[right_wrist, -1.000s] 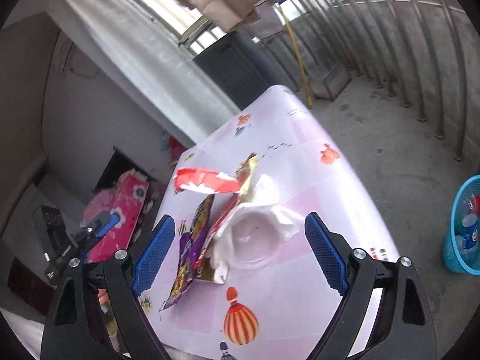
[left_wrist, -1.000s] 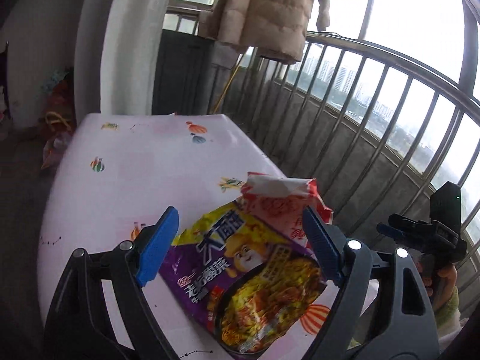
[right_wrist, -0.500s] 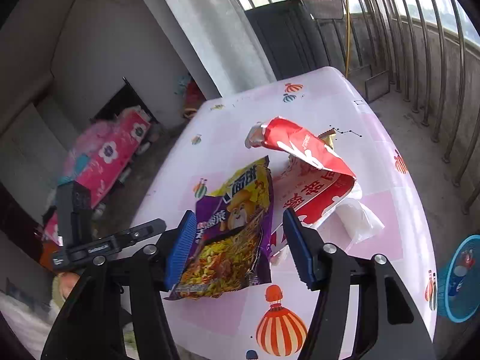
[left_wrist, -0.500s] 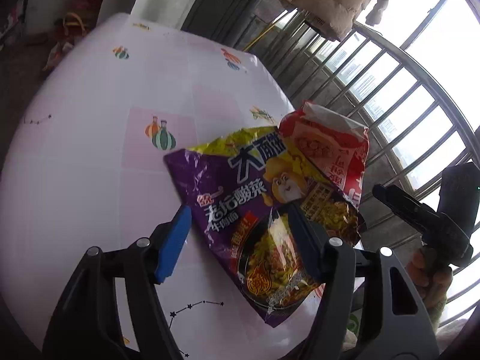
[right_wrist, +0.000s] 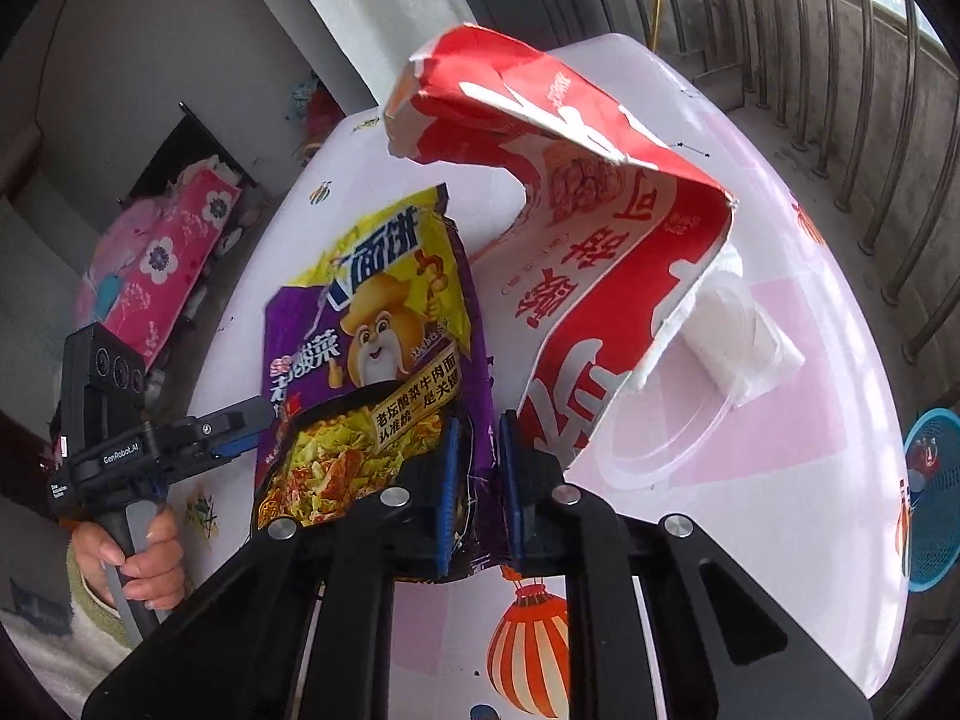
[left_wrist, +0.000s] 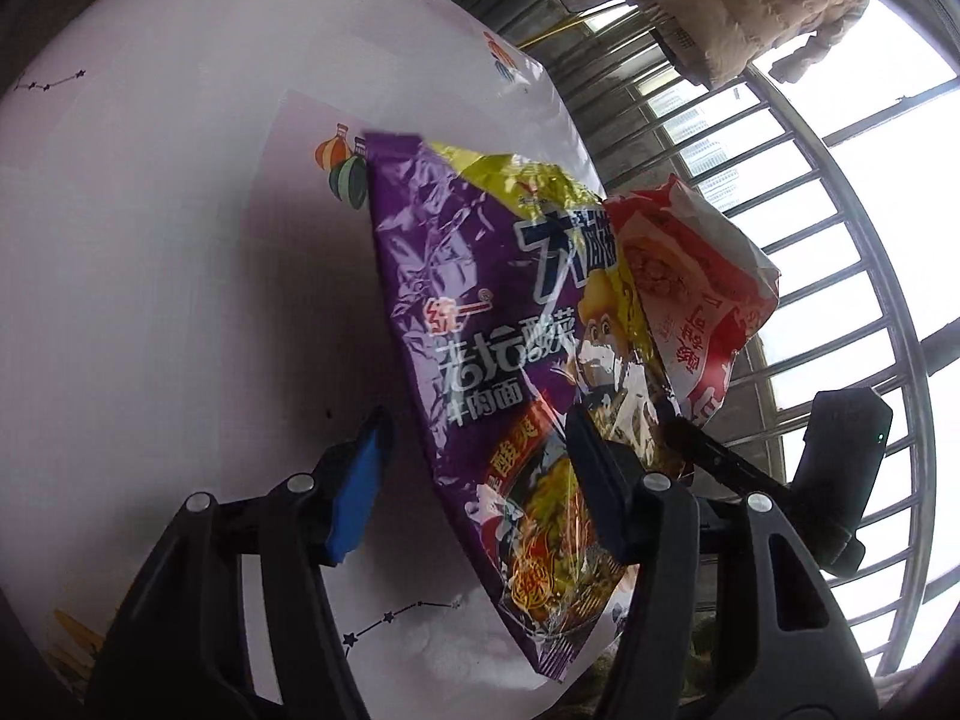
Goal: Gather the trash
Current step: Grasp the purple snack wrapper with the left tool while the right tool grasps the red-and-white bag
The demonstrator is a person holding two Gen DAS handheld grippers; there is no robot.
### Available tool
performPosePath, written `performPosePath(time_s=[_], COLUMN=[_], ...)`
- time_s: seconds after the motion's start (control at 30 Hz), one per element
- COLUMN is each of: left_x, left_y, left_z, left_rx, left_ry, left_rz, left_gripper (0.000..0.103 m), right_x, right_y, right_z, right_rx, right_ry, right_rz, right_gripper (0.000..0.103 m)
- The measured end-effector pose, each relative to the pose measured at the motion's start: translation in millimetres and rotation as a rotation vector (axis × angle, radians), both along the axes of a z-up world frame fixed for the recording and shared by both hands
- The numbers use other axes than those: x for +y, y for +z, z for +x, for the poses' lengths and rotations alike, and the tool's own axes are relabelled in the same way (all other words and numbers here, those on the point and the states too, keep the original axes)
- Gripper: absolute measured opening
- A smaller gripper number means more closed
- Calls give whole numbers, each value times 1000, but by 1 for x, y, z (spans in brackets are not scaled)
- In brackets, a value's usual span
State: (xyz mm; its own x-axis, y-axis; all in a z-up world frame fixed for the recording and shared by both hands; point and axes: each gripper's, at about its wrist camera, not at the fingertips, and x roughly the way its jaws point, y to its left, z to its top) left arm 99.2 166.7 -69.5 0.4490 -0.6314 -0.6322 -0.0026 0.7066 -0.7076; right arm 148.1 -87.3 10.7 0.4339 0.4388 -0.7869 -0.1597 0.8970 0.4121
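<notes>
- Two claws on one wrapper! Right gripper goes first: its blue pads are nearly together and closing, with the near, crumpled edge of the purple packet pinched between them.
- From that pinch the packet runs up and away, long axis pointing to the far side of the table, its yellow top farthest off.
- Left gripper sits half-wide and closing. The packet crosses its gap, covering the right pad, while the left pad stands clear of the foil. No squeeze there yet.
- So the right hand is the nearer one, already on the wrapper. My read: the lift hangs on that grip at the near edge.
- Just right of the packet, touching or overlapping it, arches the red packet, curled up off the table.
- Beyond its lower right lies something white and crumpled, with a clear round lid near it.
- Far right, off the table and down on the floor, a blue basket with trash in it – likely the drop point, well apart from the claw.
- View check: the right camera alone shows the basket, the lid, and the hand holding the left tool. The left camera alone shows the packet's full purple face and the railing behind; the right tool appears there only as a dark shape at the packet's right edge.
</notes>
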Motion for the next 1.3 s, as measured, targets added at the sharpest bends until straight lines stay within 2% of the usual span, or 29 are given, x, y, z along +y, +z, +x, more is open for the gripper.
performPosePath(time_s=[0.1,0.2,0.33,0.43,0.57,0.63,0.7,0.83,0.93,0.97,1.0,1.3], left_x=[0,-3,-7,-1,0,-2,-1,5,7,9,8,3], left_y=[-4,6,20,22,29,33,34,33,33,32,32,31], left_z=[0,-3,-6,-8,-13,-14,-14,-10,-9,-10,-9,1], left_rx=[-5,-63,-119,-124,-168,-183,-193,-184,-186,-189,-191,-187], left_ry=[7,-13,-16,-7,-16,-14,-11,2,8,5,1,-21], left_rz=[-55,-114,-59,-97,-97,-78,-43,-26,-23,-20,-15,28], left_gripper=[54,47,23,13,4,4,2,1,1,1,1,1], right_x=[-1,0,2,0,-9,-21,-36,-63,-75,-77,-78,-78], right_y=[-10,-14,-14,-9,9,22,35,45,41,37,34,12], right_z=[-1,0,-1,-5,-18,-24,-27,-20,-10,-5,-1,45], right_rx=[25,39,30,3,-66,-115,-162,-184,-173,-167,-167,-126], right_ry=[5,9,5,7,6,-10,-60,-171,-234,-244,-254,-250], right_rz=[2,4,5,9,42,79,71,71,39,26,7,-79], right_gripper=[12,12,12,12,13,13,13,21,29,36,38,38])
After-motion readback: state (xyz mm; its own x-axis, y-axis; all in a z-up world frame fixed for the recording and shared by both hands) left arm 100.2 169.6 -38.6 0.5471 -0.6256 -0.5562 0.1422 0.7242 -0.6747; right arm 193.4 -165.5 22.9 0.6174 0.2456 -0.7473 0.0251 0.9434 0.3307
